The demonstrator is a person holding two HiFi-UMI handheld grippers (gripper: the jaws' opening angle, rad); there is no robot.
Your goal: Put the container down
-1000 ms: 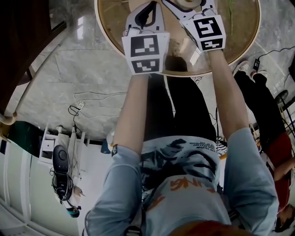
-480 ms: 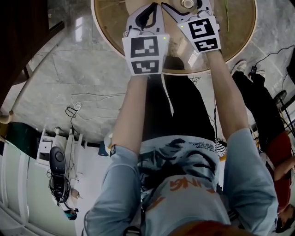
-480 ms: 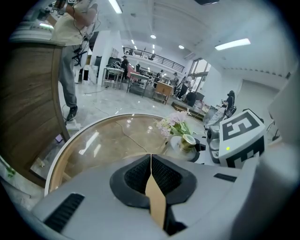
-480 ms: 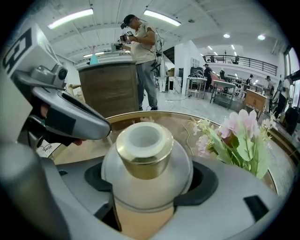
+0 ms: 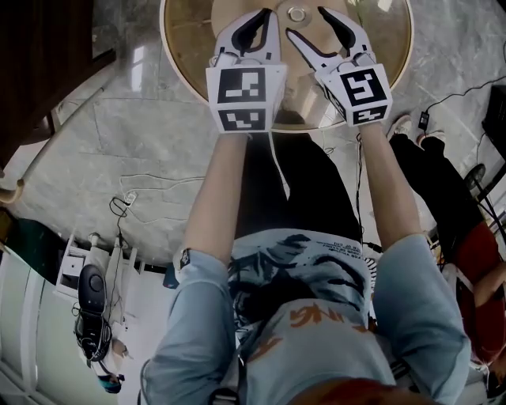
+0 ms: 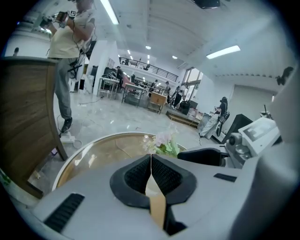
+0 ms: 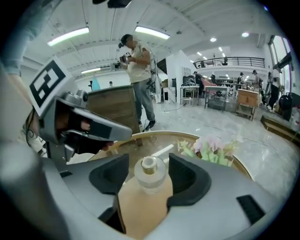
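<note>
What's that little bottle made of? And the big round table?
The bottle looks like clear glass: you can see through it. Its neck ring looks like shiny gold metal. The table probably has a glossy glass top, judging by reflections, with a pale rim.

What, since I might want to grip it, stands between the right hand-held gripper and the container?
Nothing visible does. The container stands on the table, in line with the gap of the right hand-held gripper, whose jaws have just been closing but stand apart, off it. The flowers lie beyond.
</note>
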